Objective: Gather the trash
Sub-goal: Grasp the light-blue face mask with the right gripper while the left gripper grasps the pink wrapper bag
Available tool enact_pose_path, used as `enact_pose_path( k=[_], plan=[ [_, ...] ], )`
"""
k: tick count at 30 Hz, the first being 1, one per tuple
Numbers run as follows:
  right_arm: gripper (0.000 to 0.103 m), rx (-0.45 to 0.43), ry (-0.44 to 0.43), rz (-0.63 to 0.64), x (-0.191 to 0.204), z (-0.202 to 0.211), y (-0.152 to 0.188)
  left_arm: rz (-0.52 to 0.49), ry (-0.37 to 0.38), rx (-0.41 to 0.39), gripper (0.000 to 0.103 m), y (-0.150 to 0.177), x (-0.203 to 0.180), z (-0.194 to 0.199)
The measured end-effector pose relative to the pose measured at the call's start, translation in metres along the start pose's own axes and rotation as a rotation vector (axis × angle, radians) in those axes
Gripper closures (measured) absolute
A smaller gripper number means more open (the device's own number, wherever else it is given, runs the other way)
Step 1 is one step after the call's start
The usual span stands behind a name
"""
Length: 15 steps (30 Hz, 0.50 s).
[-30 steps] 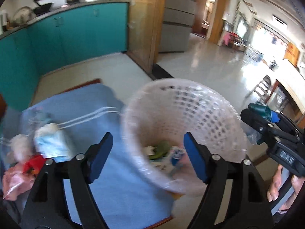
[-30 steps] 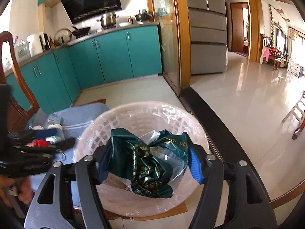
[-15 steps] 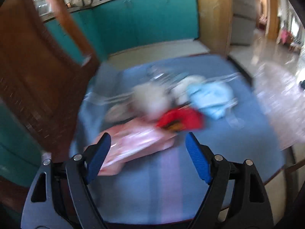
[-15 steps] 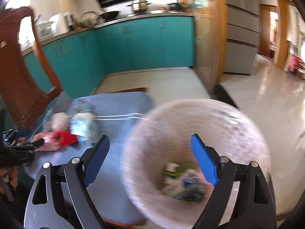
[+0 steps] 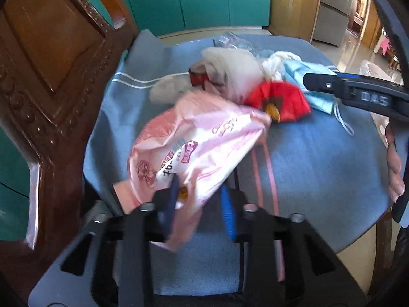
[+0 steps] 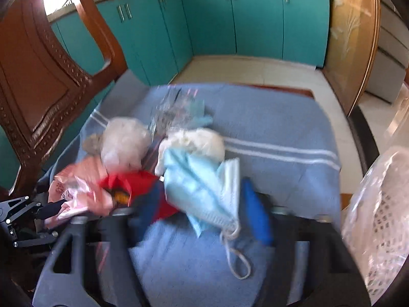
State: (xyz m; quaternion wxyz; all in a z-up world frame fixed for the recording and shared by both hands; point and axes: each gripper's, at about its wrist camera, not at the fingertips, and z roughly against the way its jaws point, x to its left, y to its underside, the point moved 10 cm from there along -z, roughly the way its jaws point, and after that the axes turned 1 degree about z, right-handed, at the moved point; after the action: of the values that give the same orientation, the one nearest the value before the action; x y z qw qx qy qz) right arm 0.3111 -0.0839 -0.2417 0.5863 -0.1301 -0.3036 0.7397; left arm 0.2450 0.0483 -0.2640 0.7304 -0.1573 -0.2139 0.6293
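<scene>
Trash lies on a blue towel (image 5: pixel 319 158) over a chair seat. My left gripper (image 5: pixel 200 192) has its jaws closed in on the near end of a pink plastic bag (image 5: pixel 194 143). Behind the bag lie a red wrapper (image 5: pixel 283 99), a grey-white crumpled bag (image 5: pixel 230 66) and a light blue face mask (image 5: pixel 306 76). My right gripper (image 6: pixel 204 209) has narrowed around the face mask (image 6: pixel 204 186), with the red wrapper (image 6: pixel 133 181) at its left finger; motion blur hides the contact. The white mesh basket (image 6: pixel 383 220) stands at the right edge.
A carved wooden chair back (image 5: pixel 51 76) rises close on the left. A white wad (image 6: pixel 196 140) and clear crinkled plastic (image 6: pixel 176 107) lie farther back on the towel. Teal cabinets (image 6: pixel 230 20) and tiled floor (image 6: pixel 255 69) lie beyond.
Both grippers swung left from the basket to the trash pile. The right one dropped its dark green bag into the basket. Both sets of jaws, wide open before, have closed in around trash.
</scene>
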Motion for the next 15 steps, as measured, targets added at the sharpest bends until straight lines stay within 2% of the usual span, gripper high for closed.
enact_pose_path(
  k=[1,3,6,9,10,11,13,15],
  plan=[
    [0.075,0.006,-0.012,-0.004,0.001,0.000,0.003,-0.001,0.011,-0.002,0.080,0.002,-0.003,0.003],
    [0.087,0.008,-0.032,-0.006,0.002,0.007,0.010,-0.004,0.041,-0.005,0.082,0.007,-0.009,0.011],
    [0.093,-0.011,-0.051,-0.011,0.001,0.027,0.016,0.023,0.116,0.007,0.082,0.018,-0.018,0.024],
    [0.094,-0.035,-0.060,-0.014,-0.002,0.050,0.024,0.072,0.280,0.031,0.079,0.030,-0.032,0.038],
    [0.094,-0.041,-0.063,-0.021,-0.003,0.058,0.027,0.084,0.336,0.037,0.068,0.033,-0.037,0.041],
    [0.094,-0.043,-0.063,-0.025,-0.005,0.062,0.028,0.091,0.362,0.035,0.048,0.034,-0.039,0.045],
    [0.093,-0.039,-0.051,-0.028,-0.010,0.071,0.035,0.084,0.349,0.003,0.029,0.034,-0.038,0.055],
    [0.090,-0.025,-0.021,-0.024,-0.014,0.075,0.040,0.072,0.336,-0.032,0.026,0.031,-0.036,0.065]
  ],
)
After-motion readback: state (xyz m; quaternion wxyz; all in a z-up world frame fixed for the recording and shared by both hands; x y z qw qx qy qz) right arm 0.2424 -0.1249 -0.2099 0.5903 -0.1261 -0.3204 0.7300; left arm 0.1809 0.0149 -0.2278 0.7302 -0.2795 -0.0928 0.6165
